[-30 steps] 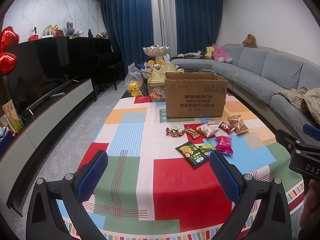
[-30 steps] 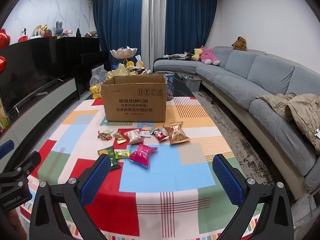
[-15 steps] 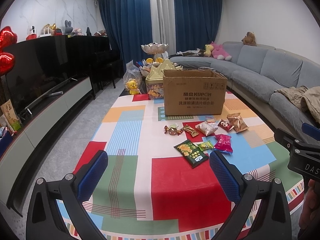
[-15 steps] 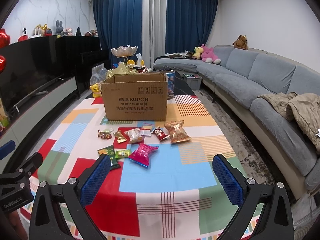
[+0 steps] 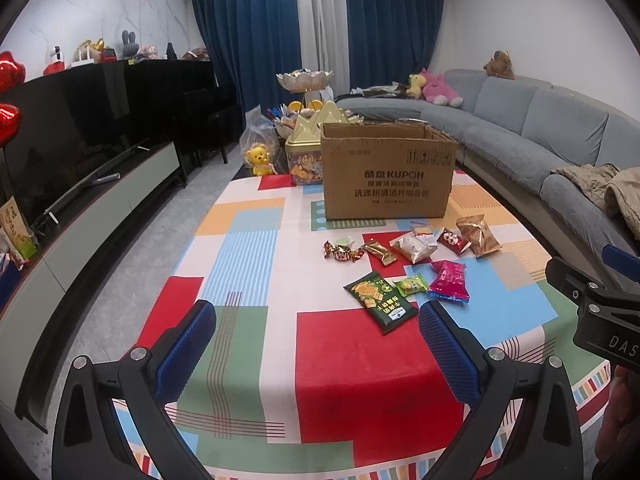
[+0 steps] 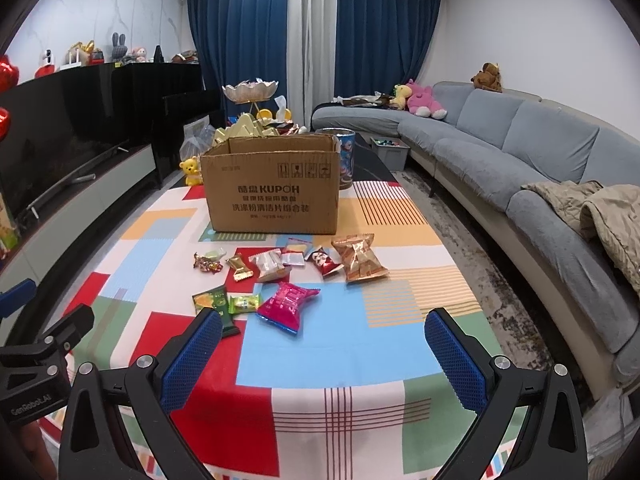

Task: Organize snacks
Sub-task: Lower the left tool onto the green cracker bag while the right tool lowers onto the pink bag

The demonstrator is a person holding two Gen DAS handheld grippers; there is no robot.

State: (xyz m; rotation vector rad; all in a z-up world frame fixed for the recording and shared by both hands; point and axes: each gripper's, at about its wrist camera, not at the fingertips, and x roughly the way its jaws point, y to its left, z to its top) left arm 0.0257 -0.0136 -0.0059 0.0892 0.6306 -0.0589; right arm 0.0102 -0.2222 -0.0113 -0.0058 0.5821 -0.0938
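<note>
Glossy foil snack packets (image 6: 289, 306) before a matt cardboard box (image 6: 272, 196)

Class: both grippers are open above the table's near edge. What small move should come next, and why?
Probably ease the right gripper forward and down toward the pink snack packet: it lies nearest, loose on the tablecloth, while the open cardboard box waits behind.

The tablecloth (image 6: 360, 344) is patterned w/ red, blue, green, orange & white blocks, some striped. The cardboard box (image 6: 272, 196) is brown w/ dark print. Snack packs are seen in several colours: a magenta pack (image 6: 289, 306), a dark green pack (image 5: 380, 302) w/ yellow print, a gold-orange pack (image 6: 360, 263). Gripper pads (image 6: 192, 364) are blue, textured, on black frames. Curtains (image 6: 240, 28) are deep blue; the sofa (image 6: 520, 148) is grey.
</note>
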